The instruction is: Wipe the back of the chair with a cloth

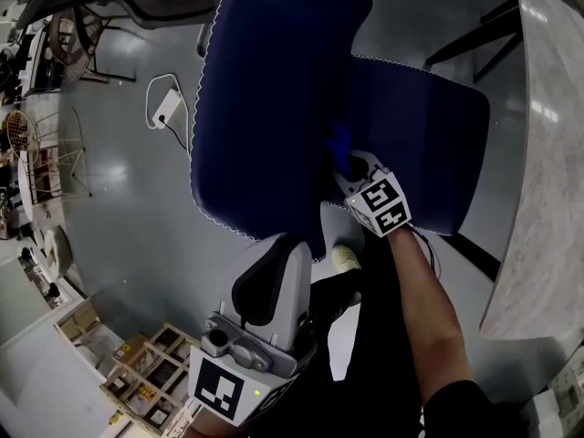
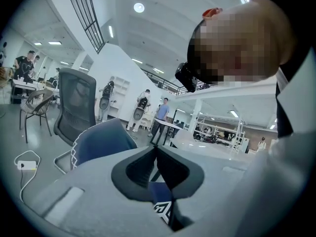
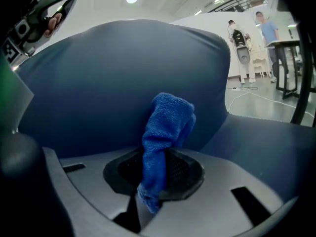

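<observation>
Grey floor (image 1: 137, 208) lies under the blue chair (image 1: 265, 89); the right gripper (image 1: 352, 165) clamps a blue cloth (image 3: 167, 125) against its back, the left gripper (image 2: 157, 149) nearer, jaws together.

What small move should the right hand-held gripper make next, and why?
Probably press the cloth forward onto the chair back and begin a sideways stroke. The right hand-held gripper is shut on the cloth, whose free end stands close before the navy upholstery; contact can't be confirmed.
</observation>
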A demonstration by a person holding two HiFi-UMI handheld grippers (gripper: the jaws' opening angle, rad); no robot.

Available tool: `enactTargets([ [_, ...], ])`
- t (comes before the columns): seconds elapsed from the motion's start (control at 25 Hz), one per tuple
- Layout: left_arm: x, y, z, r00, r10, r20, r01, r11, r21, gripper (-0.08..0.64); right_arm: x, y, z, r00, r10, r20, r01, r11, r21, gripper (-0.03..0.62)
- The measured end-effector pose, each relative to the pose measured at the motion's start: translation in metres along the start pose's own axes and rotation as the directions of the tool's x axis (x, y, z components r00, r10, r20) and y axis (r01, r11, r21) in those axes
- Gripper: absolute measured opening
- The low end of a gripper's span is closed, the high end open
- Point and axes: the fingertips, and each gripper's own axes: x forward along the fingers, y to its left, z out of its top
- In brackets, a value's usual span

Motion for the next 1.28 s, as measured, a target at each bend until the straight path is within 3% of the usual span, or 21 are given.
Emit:
enactTargets([
  [0.4,-0.031,-0.004,-0.002,1.000,0.015,-0.009,-0.015,1.000,0.008,0.021,-0.021,0.057,-0.032,0.996,0.052,-0.068,-0.050,0.998,0.029,0.078],
  [0.6,-0.039,-0.008,-0.005,1.000,0.009,-0.010,-0.009,1.000,0.002,0.021,-0.046,0.057,-0.011,0.999,-0.005,-0.043,0.006,0.999,0.038,0.078],
  [0.84,-0.056,-0.022,0.017,0.999,-0.015,-0.031,0.014,0.999,-0.043,0.021,-0.102,0.077,0.047,0.998,-0.067,0.002,0.067,0.996,0.064,0.078],
  [1.04,-0.074,-0.044,0.044,0.997,-0.052,-0.048,0.048,0.995,-0.082,0.021,-0.167,0.114,0.116,0.995,-0.078,0.069,0.067,0.987,0.148,0.078],
  [1.28,-0.106,-0.064,0.122,0.998,-0.058,-0.004,0.058,0.997,-0.055,0.021,-0.250,0.181,0.238,0.991,-0.071,0.114,0.072,0.997,-0.007,0.078],
])
